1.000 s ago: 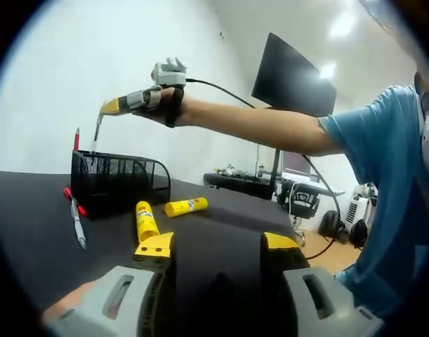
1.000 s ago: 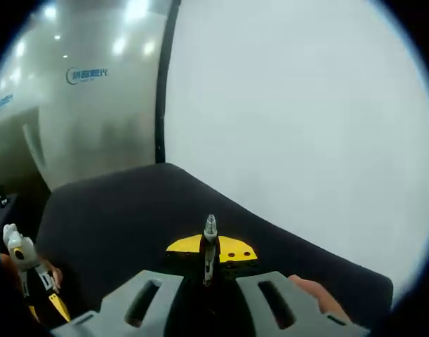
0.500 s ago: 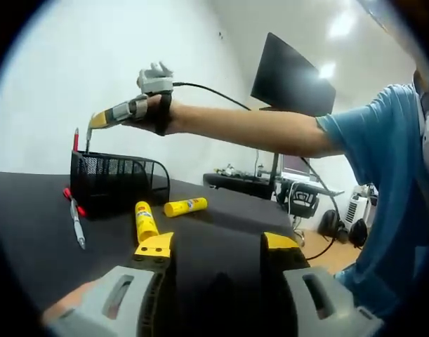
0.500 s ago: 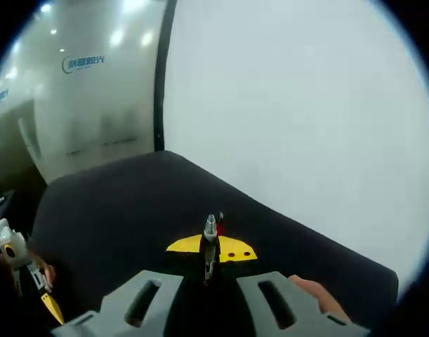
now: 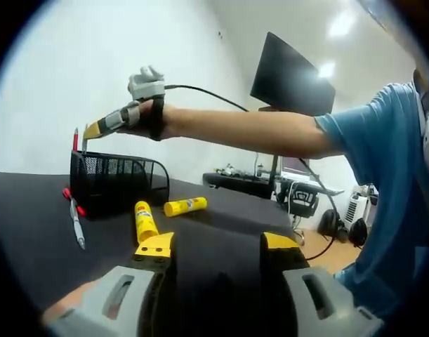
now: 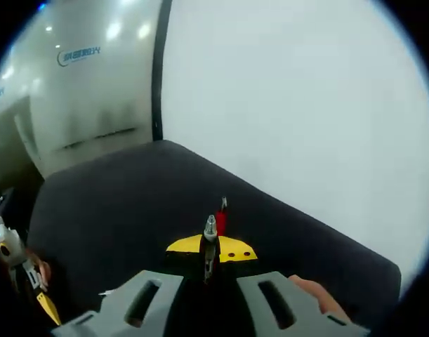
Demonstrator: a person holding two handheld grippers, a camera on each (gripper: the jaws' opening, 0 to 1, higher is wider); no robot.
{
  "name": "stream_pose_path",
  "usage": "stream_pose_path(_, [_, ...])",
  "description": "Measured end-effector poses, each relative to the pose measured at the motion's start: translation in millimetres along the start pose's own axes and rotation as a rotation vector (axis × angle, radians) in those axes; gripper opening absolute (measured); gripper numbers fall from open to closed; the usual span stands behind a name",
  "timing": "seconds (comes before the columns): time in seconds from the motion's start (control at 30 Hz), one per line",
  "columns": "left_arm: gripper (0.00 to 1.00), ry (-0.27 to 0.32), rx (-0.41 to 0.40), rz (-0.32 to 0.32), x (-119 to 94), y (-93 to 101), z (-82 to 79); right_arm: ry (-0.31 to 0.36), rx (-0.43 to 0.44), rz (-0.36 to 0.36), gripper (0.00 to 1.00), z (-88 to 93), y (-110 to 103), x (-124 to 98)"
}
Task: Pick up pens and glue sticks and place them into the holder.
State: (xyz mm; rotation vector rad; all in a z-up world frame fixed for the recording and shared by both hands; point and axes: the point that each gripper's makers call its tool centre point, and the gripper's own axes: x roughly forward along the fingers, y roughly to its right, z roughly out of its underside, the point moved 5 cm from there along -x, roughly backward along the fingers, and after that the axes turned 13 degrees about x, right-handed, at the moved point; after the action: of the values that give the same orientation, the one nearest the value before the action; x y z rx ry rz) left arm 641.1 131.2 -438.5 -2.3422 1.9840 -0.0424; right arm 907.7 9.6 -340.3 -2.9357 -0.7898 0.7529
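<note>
The dark table (image 5: 221, 210) takes up most of the left gripper view, with a white wall behind it and a black monitor (image 5: 291, 74) further back (office clutter beyond it is too small to make out). On the table stands the black mesh holder (image 5: 119, 184), and a red pen (image 5: 76, 139) already stands upright in its far corner.

The right gripper (image 5: 95, 130), carried on the person's outstretched arm, hangs just above the holder's rim. Its jaws are clamped on a grey pen (image 6: 210, 246), which points down toward the holder; in the right gripper view the pen stands between the closed yellow pads, with the red pen's tip rising just beyond.

The left gripper (image 5: 218, 246) rests low over the table, well short of the holder, its jaws spread apart with nothing between them.

Two yellow glue sticks lie on the table just in front of the holder: one (image 5: 145, 220) pointing toward the camera, the other (image 5: 186, 206) lying crosswise. A white pen (image 5: 76, 223) and a small red piece (image 5: 68, 194), perhaps another pen, lie beside the holder's near corner.

By my reading, the job is early to midway: one pen stowed, one about to drop, both glue sticks and at least one pen left.
</note>
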Motion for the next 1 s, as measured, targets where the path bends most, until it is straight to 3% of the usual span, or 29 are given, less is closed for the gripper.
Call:
stream_pose_path(0.67, [0.45, 0.001, -0.001, 0.003, 0, -0.1, -0.1, -0.003, 0.023, -0.005, 0.04, 0.2, 0, 7])
stream_pose_path(0.8, [0.45, 0.0, 0.0, 0.003, 0, 0.0, 0.0, 0.056, 0.021, -0.021, 0.12, -7.7, -2, 3])
stream_pose_path(1.0, [0.45, -0.001, 0.0, 0.002, 0, 0.1, 0.2, 0.078, -0.001, -0.002, 0.11, -13.3, 0, -4])
